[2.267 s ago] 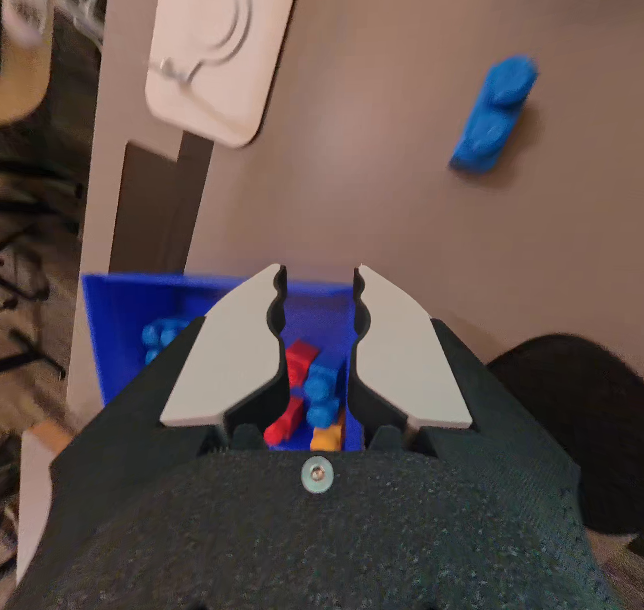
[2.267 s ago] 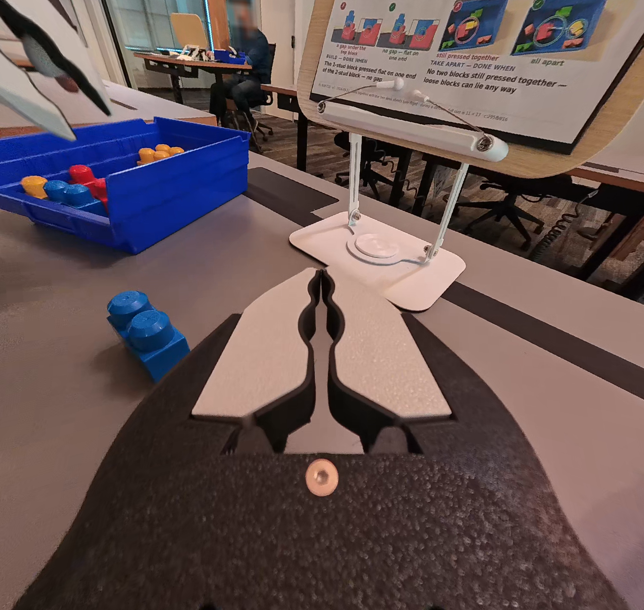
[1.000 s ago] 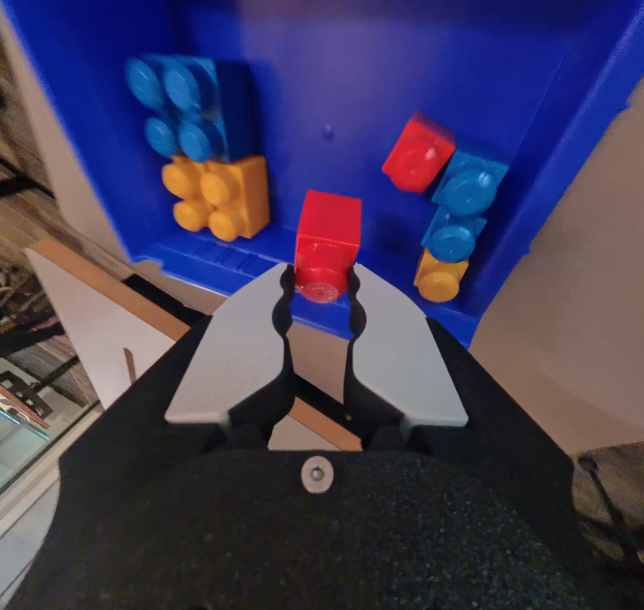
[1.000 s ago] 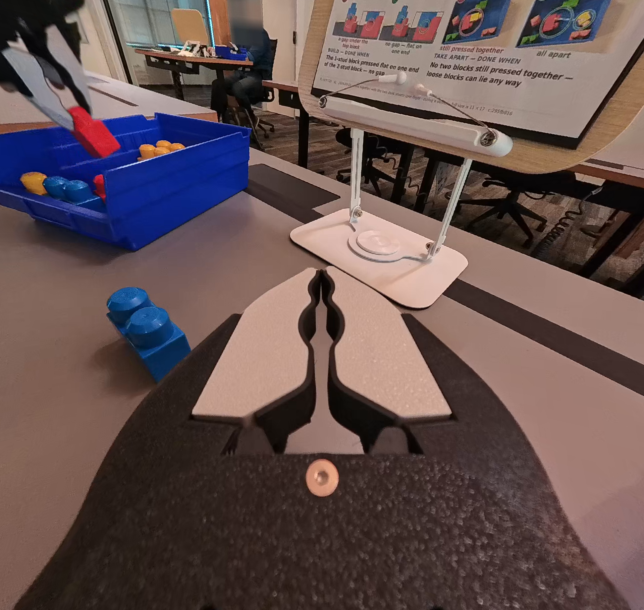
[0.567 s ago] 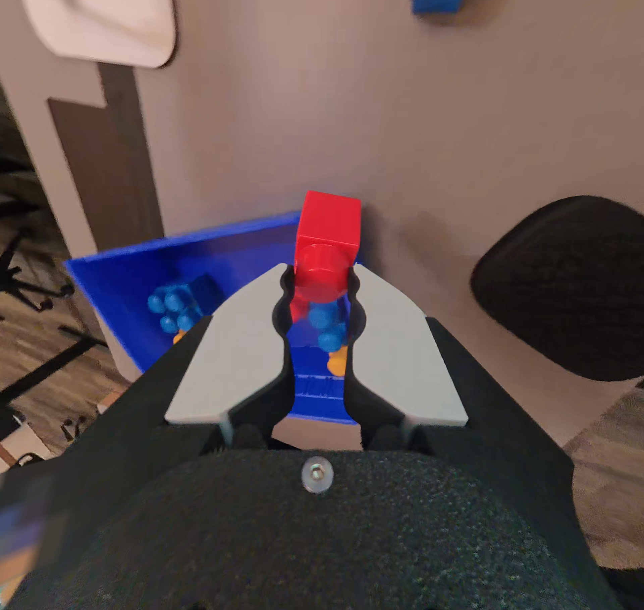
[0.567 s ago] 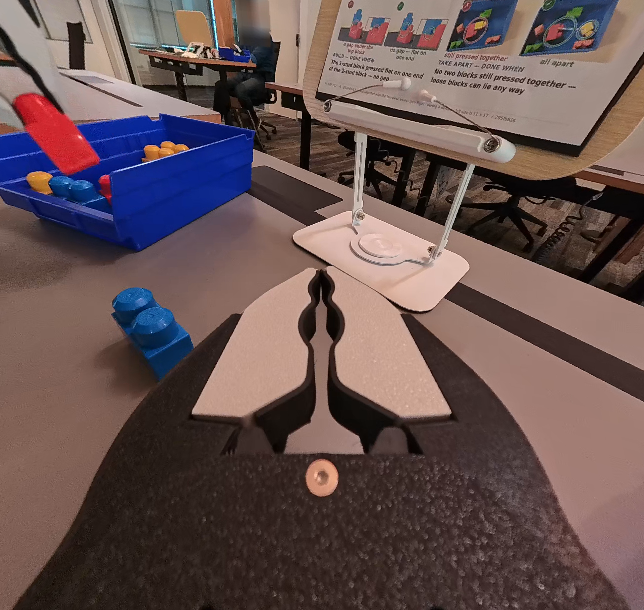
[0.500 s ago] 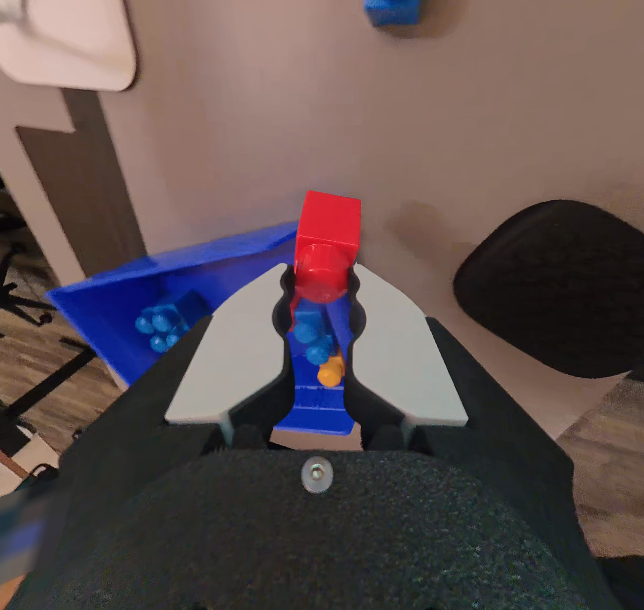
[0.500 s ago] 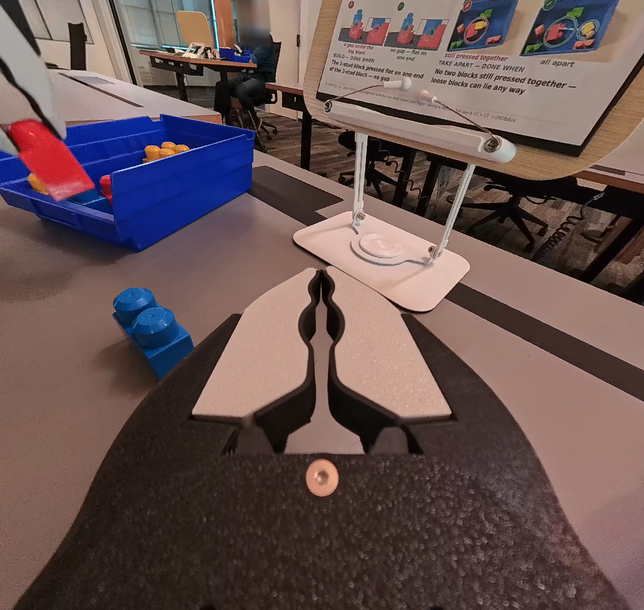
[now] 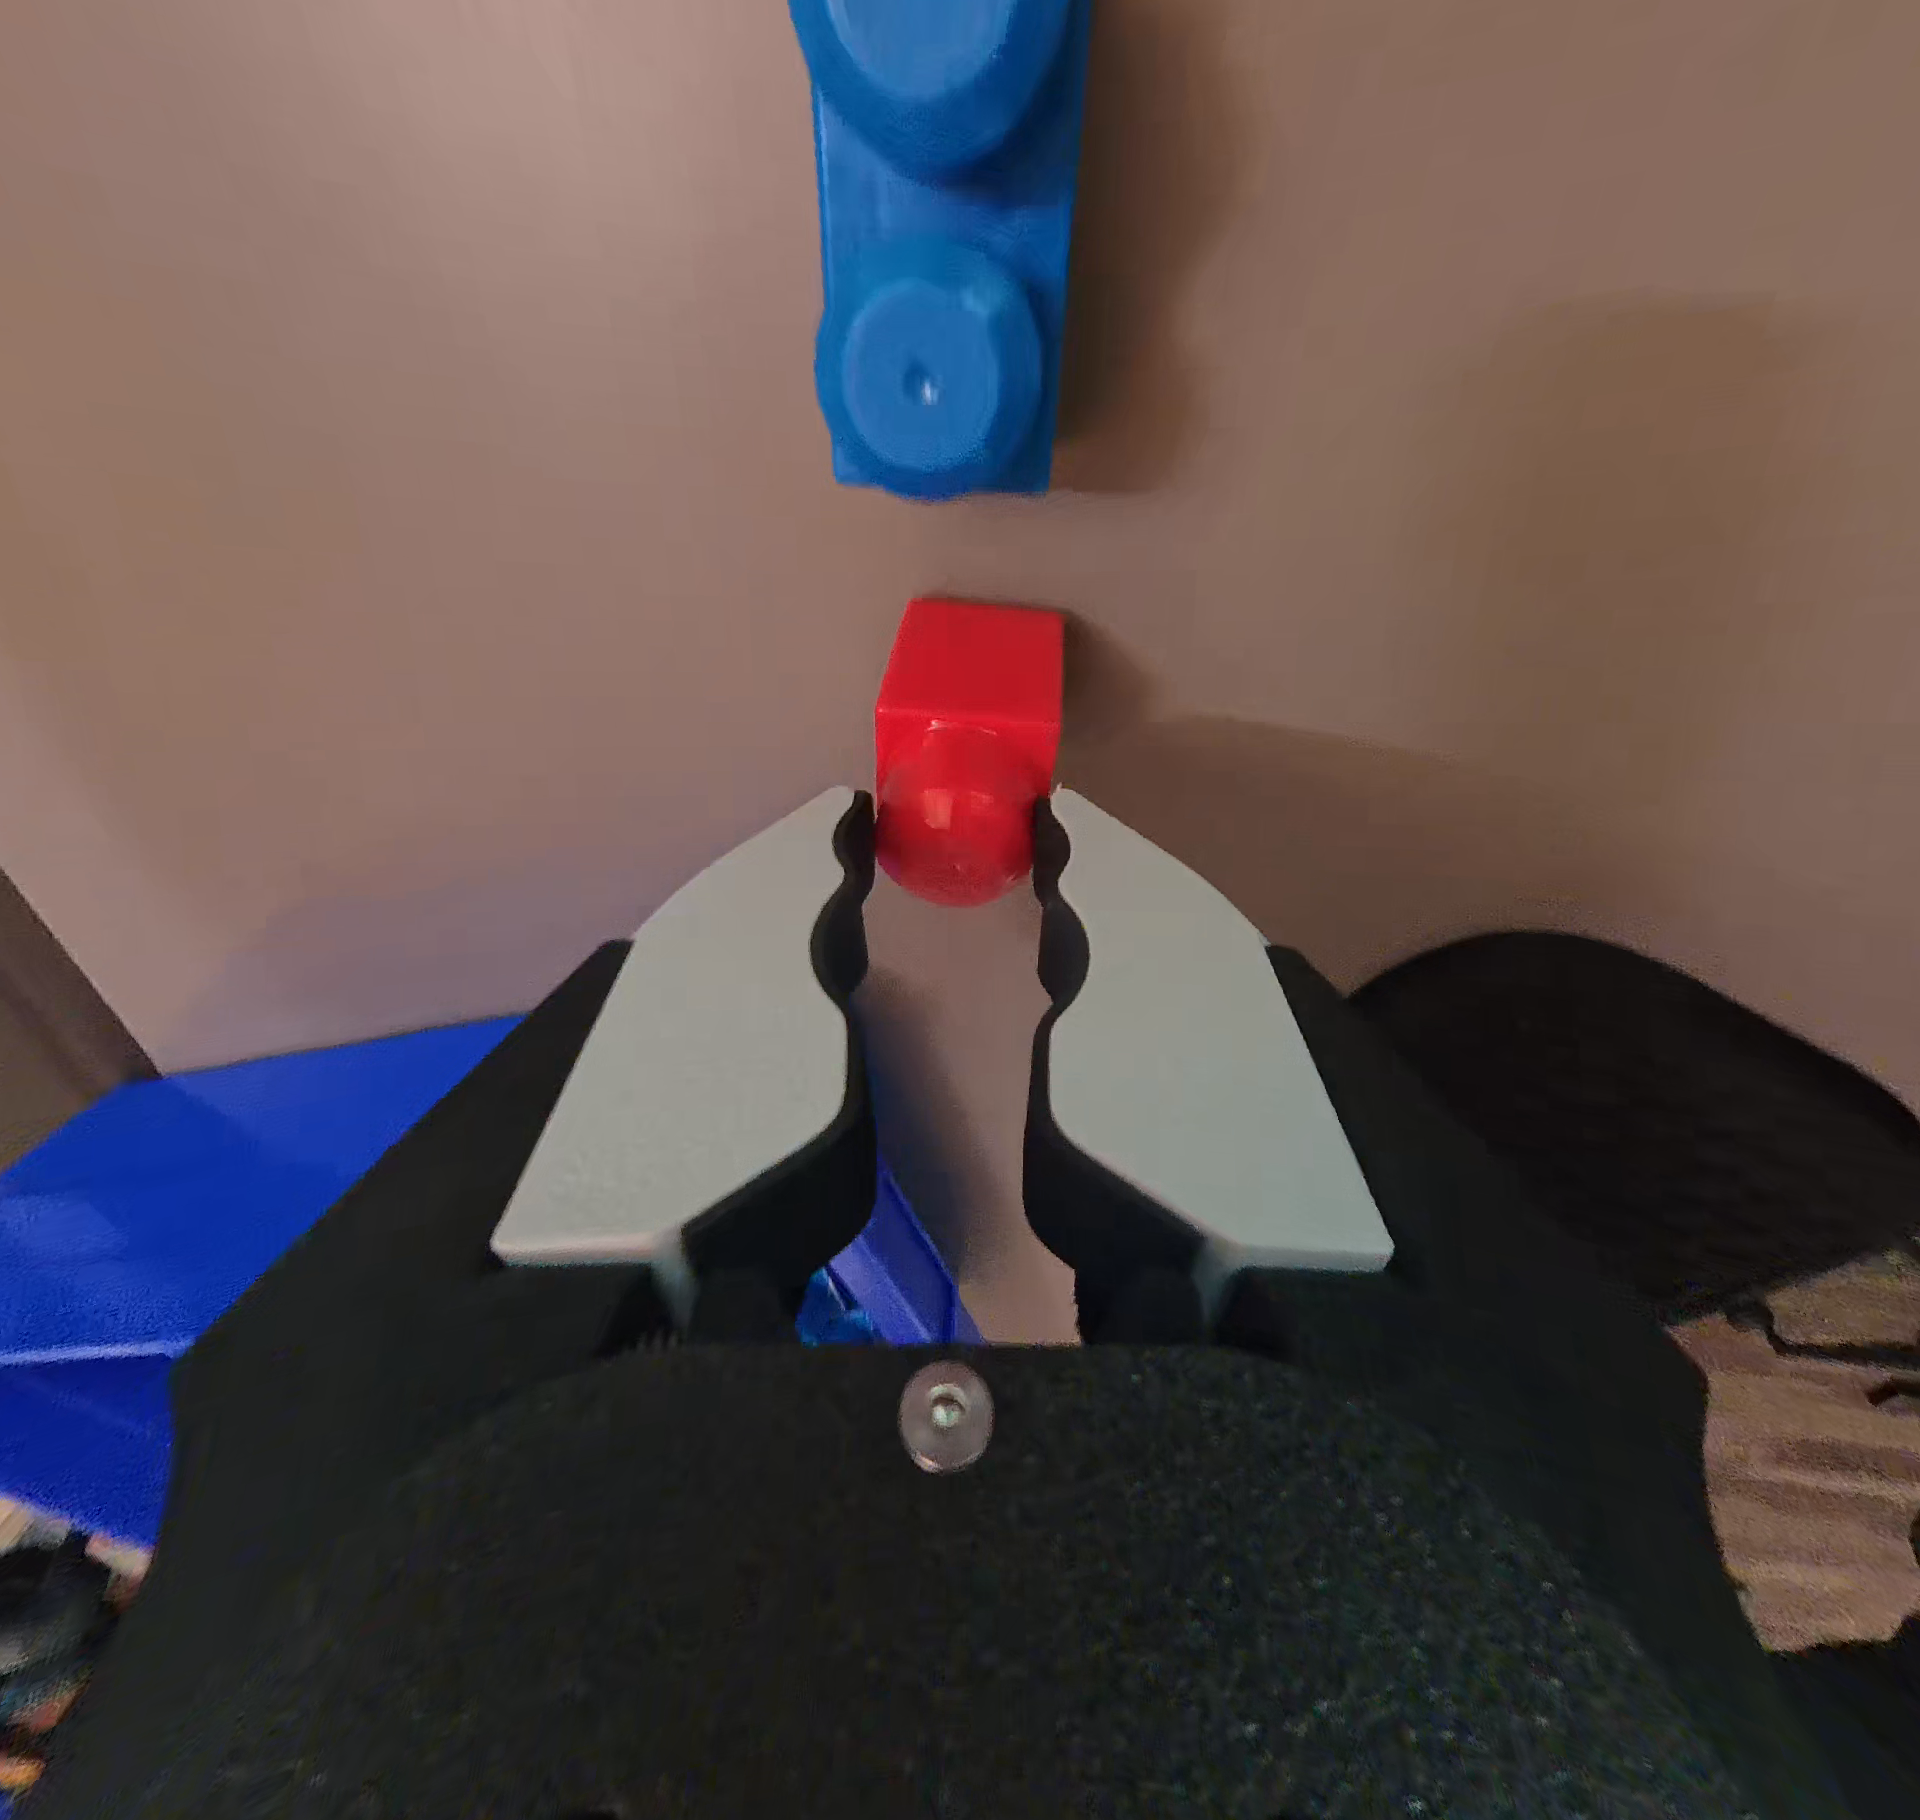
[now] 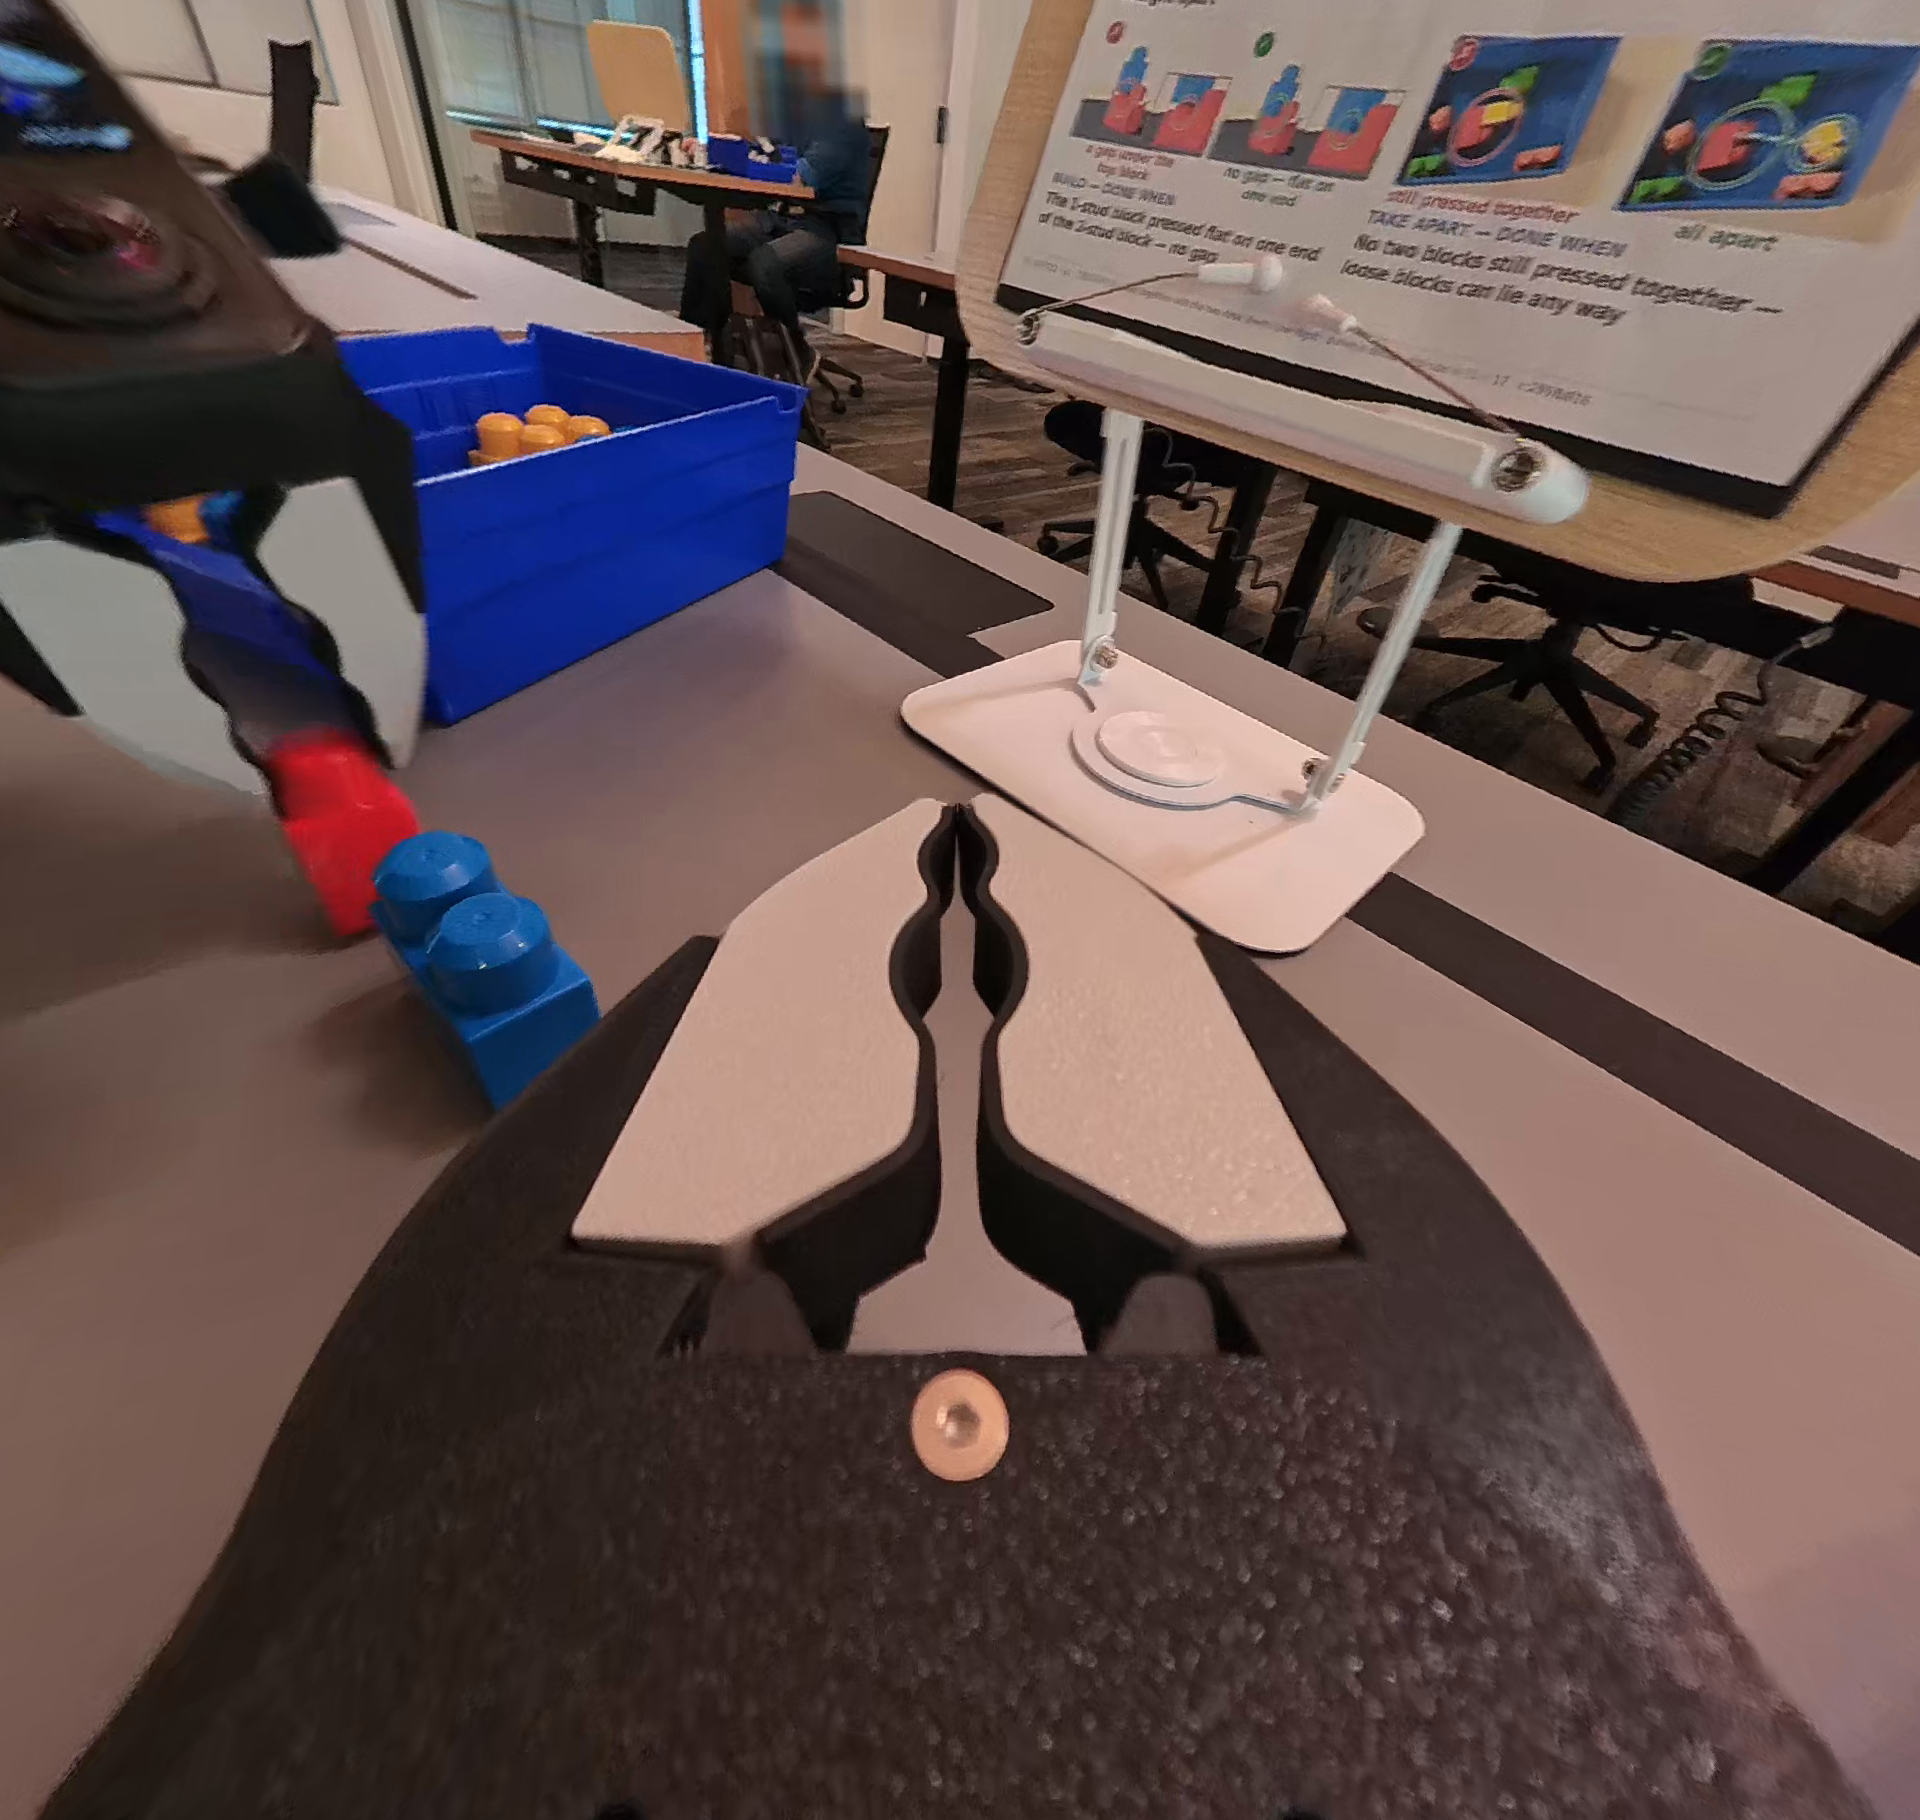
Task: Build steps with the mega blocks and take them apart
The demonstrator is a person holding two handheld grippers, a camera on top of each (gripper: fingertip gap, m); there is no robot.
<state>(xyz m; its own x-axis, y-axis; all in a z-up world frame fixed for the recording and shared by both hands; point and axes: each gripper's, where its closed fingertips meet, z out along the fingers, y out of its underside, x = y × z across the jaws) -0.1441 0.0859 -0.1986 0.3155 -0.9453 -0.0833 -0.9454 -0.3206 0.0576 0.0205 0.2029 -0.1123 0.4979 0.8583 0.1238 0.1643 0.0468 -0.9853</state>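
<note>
Right wrist view alone shows yellow blocks (image 10: 535,432) in bin (image 10: 613,523).

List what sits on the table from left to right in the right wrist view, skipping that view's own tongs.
Left tongs → red block → blue two-stud block → white stand base. The blue bin lies farther back and overlaps the first three, so it is left out.

At two o'clock from my right tongs (image 10: 956,820), a printed instruction sheet (image 10: 1475,212) leans on a white stand (image 10: 1174,783) on the grey table (image 10: 1558,1199). It carries black headings and lines of type, red and green captions and four small colour pictures, all slightly blurred.
</note>
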